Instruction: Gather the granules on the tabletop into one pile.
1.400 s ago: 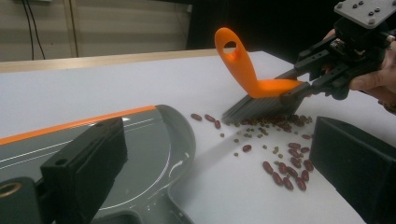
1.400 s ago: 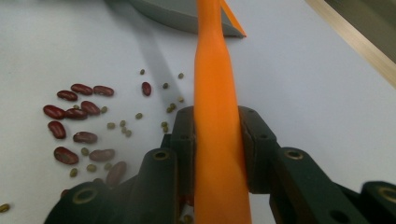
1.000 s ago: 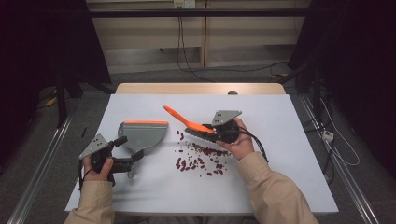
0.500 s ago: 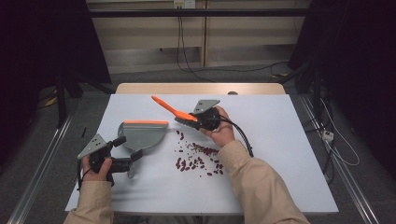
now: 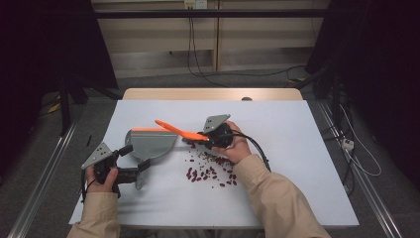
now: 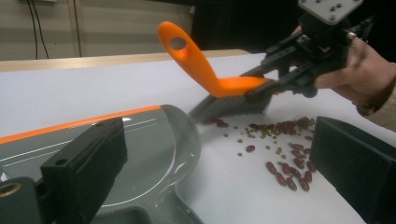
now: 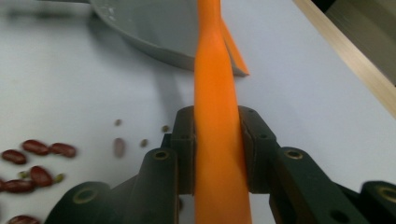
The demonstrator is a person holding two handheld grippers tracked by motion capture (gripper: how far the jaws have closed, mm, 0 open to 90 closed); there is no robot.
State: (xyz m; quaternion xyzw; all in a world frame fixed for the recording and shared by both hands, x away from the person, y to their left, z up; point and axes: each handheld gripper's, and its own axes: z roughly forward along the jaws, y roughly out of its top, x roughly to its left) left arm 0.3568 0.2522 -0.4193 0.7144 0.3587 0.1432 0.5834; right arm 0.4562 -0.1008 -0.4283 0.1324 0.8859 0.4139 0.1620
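— Two tools, one mess. What have you got in each hand?

— My right gripper [image 5: 202,138] is clamped on the orange back of the brush [image 6: 219,81]; in the right gripper view my jaws pinch that plastic spine from both sides. The dark bristles stand on the table just beside the mouth of the dustpan [image 5: 148,144], at the near edge of the beans [image 5: 210,170].

— Why hold it so low on the handle?

— A judgement, but gripping close to the bristle block gives me control of the sweep. The looped handle end with its hanging hole sticks up and away over the pan, out of the work.

— And the left?

— My left gripper [image 5: 133,166] sits at the dustpan's handle end, near the table's front-left. In the left gripper view its black pads stand apart on either side of the grey handle; whether they press on it I cannot tell. I take it the pan is steadied there so its open lip faces the pile.

— What are the things like?

— The pan is smooth, glossy grey plastic, a rounded scoop with an orange strip along its rim. The beans are small, hard, dark red kidney shapes with a few tiny greenish ones among them, scattered loose on the matte white table [image 5: 307,148].
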